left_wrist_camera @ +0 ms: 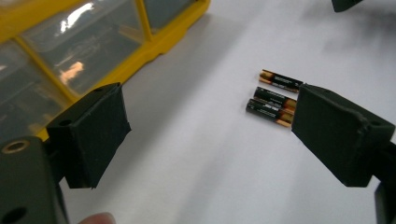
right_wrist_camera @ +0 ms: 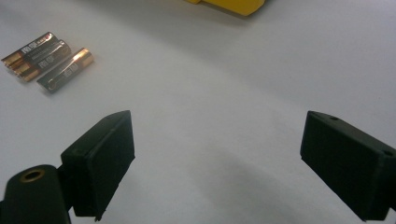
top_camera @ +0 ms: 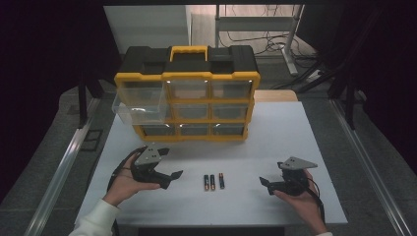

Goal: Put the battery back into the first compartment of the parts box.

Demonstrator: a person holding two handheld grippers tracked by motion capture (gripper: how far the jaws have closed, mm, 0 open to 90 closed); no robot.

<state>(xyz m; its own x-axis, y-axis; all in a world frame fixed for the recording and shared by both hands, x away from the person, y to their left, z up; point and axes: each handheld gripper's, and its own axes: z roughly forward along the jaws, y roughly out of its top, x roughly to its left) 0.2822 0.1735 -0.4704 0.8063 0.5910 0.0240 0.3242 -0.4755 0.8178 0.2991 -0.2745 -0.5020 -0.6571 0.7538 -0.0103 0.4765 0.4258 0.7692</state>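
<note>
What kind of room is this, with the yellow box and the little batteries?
Probably a lab or workshop set up for recording. A plain white table holds a yellow and black drawer organizer and three batteries. Dark curtains hang at the sides, and behind stands a desk frame with loose cables on the floor.

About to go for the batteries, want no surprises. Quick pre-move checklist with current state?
1. Left gripper fingers open, nothing held: ok.
2. Right gripper fingers open, nothing held: ok.
3. Three batteries lying flat on the table, between the grippers: ok.
4. Batteries spaced for a single pick: not ok, two touch; the third lies slightly apart.
5. Top-left drawer of the organizer pulled out: ok.
6. Drawer contents: cannot tell.
</note>
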